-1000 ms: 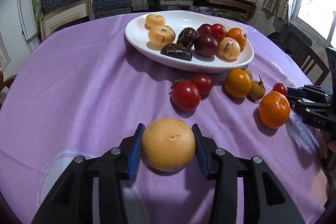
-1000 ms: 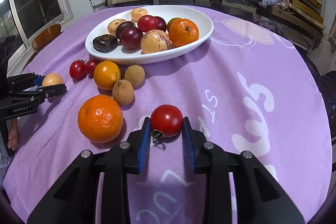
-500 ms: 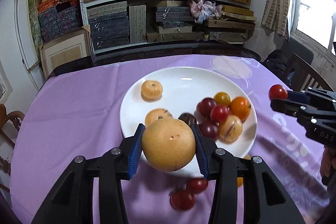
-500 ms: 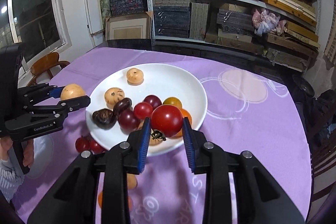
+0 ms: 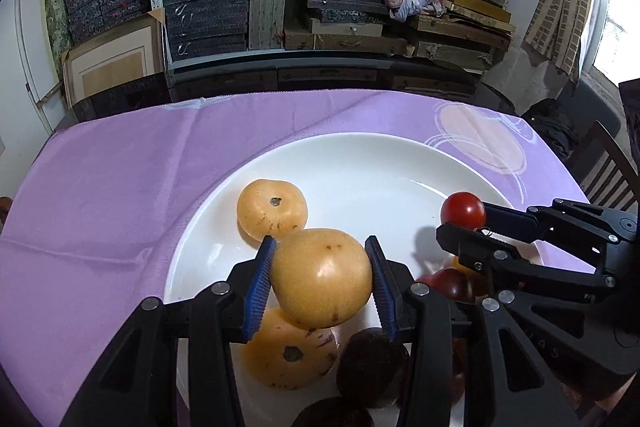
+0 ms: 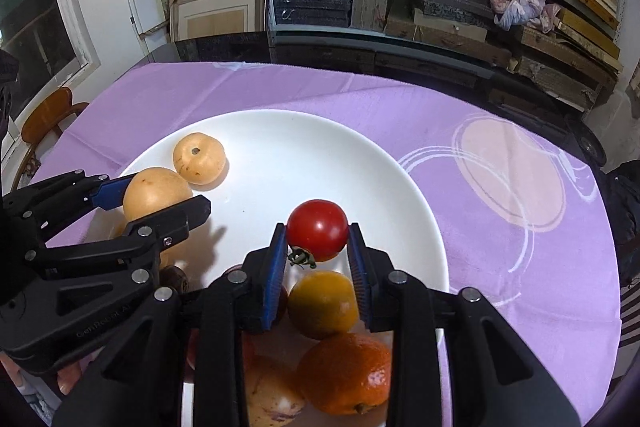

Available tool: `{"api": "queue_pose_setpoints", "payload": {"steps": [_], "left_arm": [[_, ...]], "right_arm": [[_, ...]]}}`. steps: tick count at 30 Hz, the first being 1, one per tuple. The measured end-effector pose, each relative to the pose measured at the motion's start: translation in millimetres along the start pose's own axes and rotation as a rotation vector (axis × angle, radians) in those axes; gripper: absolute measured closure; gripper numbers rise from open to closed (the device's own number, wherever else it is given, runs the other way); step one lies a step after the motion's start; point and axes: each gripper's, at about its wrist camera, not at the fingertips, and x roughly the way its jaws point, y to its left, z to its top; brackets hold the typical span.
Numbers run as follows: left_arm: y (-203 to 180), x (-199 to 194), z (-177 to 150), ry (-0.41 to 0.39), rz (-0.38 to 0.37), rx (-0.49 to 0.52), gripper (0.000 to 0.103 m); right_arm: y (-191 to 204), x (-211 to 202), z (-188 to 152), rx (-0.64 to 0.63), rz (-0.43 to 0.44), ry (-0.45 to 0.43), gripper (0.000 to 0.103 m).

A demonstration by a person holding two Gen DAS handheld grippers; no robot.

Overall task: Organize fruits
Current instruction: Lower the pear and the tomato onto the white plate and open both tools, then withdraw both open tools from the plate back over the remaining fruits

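Note:
My left gripper is shut on a round yellow pear and holds it above the near left part of the white plate. My right gripper is shut on a red tomato and holds it over the plate. The tomato also shows in the left wrist view, and the pear in the right wrist view. Under the grippers the plate holds pale orange fruits, a yellow-orange fruit, a tangerine and dark fruits.
The plate sits on a purple tablecloth. Shelves of stacked boxes stand behind the table. A wooden chair is at the left and a dark chair at the right.
Both grippers have lifted their fruit off the cloth and carried it forward. They now hang low over the plate, close beside each other.

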Motion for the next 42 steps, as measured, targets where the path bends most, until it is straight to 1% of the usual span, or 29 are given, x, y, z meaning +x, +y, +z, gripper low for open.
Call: {"api": "queue_pose_setpoints", "payload": {"steps": [1,2,3,4,5,6,7,8,10,11,12,13,14,15,18,21,24,25,26,27,28,29,31,34,35,38,42], "left_arm": [[0,1,0,-0.005,0.001,-0.001,0.057],[0,0,-1,-0.018,0.009,-0.001,0.056],[0,-3,-1,-0.036,0.022,-0.004,0.048],[1,-8,-2,-0.060,0.043,-0.008,0.035],[2,-14,-3,-0.089,0.062,-0.013,0.029],[4,-21,-4,-0.112,0.069,-0.016,0.021],[5,-29,-6,-0.131,0.071,-0.020,0.018],[5,-37,-8,-0.150,0.073,-0.020,0.017],[5,-56,-13,-0.187,0.089,-0.010,0.015],[4,-67,-18,-0.210,0.099,-0.003,0.013],[3,-78,-23,-0.232,0.112,0.003,0.008],[1,-89,-30,-0.252,0.125,0.008,0.005],[0,-99,-37,-0.268,0.130,0.013,0.005],[-2,-108,-43,-0.276,0.129,0.018,0.005],[-7,-126,-67,-0.267,0.123,0.027,0.004],[-12,-136,-92,-0.236,0.113,0.033,0.004],[-15,-139,-119,-0.194,0.116,0.057,0.004],[-15,-138,-128,-0.178,0.115,0.063,0.004],[-15,-137,-137,-0.161,0.111,0.067,0.004],[-13,-135,-145,-0.149,0.105,0.065,0.004],[-11,-133,-151,-0.137,0.098,0.061,0.004],[-9,-131,-157,-0.127,0.087,0.057,0.004],[-8,-129,-161,-0.123,0.085,0.054,0.004],[-9,-121,-162,-0.125,0.111,0.048,0.004],[-7,-118,-162,-0.109,0.110,0.043,0.004],[0,-111,-158,-0.075,0.069,0.002,0.004],[11,-103,-157,-0.036,0.066,-0.046,0.004]], "right_arm": [[0,2,-1,-0.004,-0.003,-0.001,0.071],[0,3,-2,-0.006,-0.007,-0.003,0.066],[-1,3,-2,-0.003,-0.013,-0.010,0.062],[-4,0,-3,0.004,-0.014,-0.021,0.060],[-7,-4,-5,0.016,-0.009,-0.033,0.055],[-11,-10,-6,0.036,0.001,-0.047,0.047],[-15,-18,-9,0.053,0.012,-0.061,0.044],[-19,-27,-11,0.068,0.019,-0.079,0.041],[-24,-50,-19,0.086,0.037,-0.119,0.037],[-26,-63,-25,0.090,0.044,-0.138,0.029],[-28,-75,-31,0.094,0.049,-0.159,0.021],[-29,-90,-40,0.101,0.053,-0.187,0.017],[-30,-104,-49,0.110,0.057,-0.213,0.011],[-31,-117,-61,0.120,0.063,-0.235,0.008],[-37,-147,-93,0.157,0.076,-0.268,0.007],[-45,-167,-130,0.242,0.112,-0.297,0.006],[-55,-171,-167,0.343,0.156,-0.337,0.004],[-57,-169,-179,0.363,0.155,-0.344,0.004],[-58,-165,-186,0.370,0.138,-0.331,0.004],[-60,-161,-187,0.377,0.123,-0.294,0.004],[-63,-158,-187,0.387,0.139,-0.277,0.004],[-67,-156,-187,0.407,0.157,-0.277,0.004],[-76,-155,-190,0.461,0.162,-0.283,0.004],[-84,-153,-192,0.504,0.182,-0.275,0.004],[-86,-152,-192,0.516,0.182,-0.272,0.004],[-90,-150,-192,0.535,0.192,-0.256,0.004],[-89,-148,-191,0.528,0.200,-0.243,0.004]]}}
